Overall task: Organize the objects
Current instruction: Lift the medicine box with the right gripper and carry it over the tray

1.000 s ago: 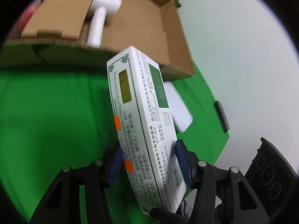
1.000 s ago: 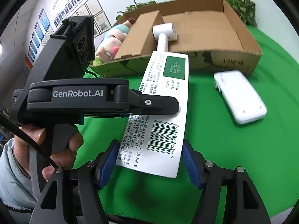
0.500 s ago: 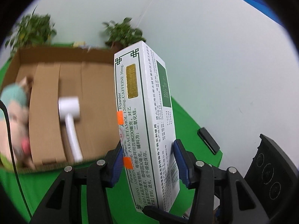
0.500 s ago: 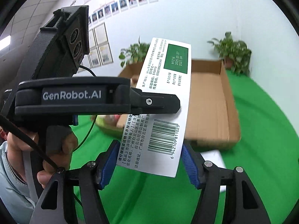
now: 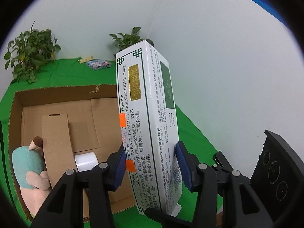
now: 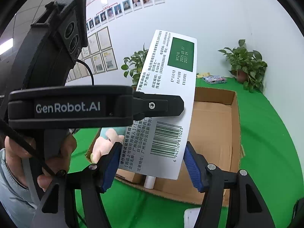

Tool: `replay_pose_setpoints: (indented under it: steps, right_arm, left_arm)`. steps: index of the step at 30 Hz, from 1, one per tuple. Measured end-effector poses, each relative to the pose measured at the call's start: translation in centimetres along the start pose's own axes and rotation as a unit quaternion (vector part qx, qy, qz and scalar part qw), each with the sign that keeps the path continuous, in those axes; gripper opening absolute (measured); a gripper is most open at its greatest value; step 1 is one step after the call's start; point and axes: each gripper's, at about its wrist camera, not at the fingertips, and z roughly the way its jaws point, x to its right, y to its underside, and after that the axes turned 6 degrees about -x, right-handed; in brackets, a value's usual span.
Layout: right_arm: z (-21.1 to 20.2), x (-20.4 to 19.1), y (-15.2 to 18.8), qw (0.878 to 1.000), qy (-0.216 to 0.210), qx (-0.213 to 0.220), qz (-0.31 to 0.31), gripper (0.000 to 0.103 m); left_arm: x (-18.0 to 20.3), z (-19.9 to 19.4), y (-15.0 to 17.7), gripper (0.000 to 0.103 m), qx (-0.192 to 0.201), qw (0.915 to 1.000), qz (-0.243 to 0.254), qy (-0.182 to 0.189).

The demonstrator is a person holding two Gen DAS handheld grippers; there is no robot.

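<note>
Medicine box point(image 5: 144, 114): white w/ green trim, clamped upright betw. blue pads of left tongs point(image 5: 151, 165), held in air above cardboard box point(image 5: 57, 98), at 12 o'clock in left view. Right tongs point(image 6: 152, 163): spread apart, nothing gripped; medicine box point(image 6: 167, 102) seen betw. fingers. Inside cardboard box: plush toy point(image 5: 28, 163) at 8 o'clock, white cylinder point(image 5: 86, 161) beside it. Green tabletop point(image 6: 266, 133) underneath. Plants point(image 5: 28, 55) at rear.

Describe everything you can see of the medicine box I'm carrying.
The medicine box is a long, flat white carton with green border lines, a gold label, a dark green date panel, a barcode and two orange stickers. It stands roughly upright, tilted slightly, clamped near its lower end by the left hand-held gripper, raised above the open cardboard box.
</note>
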Motion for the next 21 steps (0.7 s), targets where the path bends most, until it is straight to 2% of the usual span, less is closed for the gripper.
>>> replay_pose_setpoints:
  steps: [6, 15, 21]
  right_arm:
    - [3.6, 0.1, -1.8, 1.0, -0.01, -0.025, 0.011, 0.062]
    - [7.8, 1.6, 0.1, 0.997, -0.02, -0.064, 0.035, 0.061]
    - [11.5, 3.5, 2.7, 0.993, -0.032, -0.098, 0.054, 0.061]
  left_arm:
    - [-1.5, 1.8, -0.4, 0.048, -0.017, 0.9997, -0.009, -0.014]
    - [-3.3, 5.3, 1.7, 0.048, -0.046, 0.9983, -0.026, -0.024]
    - [-4.9, 8.6, 3.9, 0.048, -0.084, 0.9947, -0.047, -0.035]
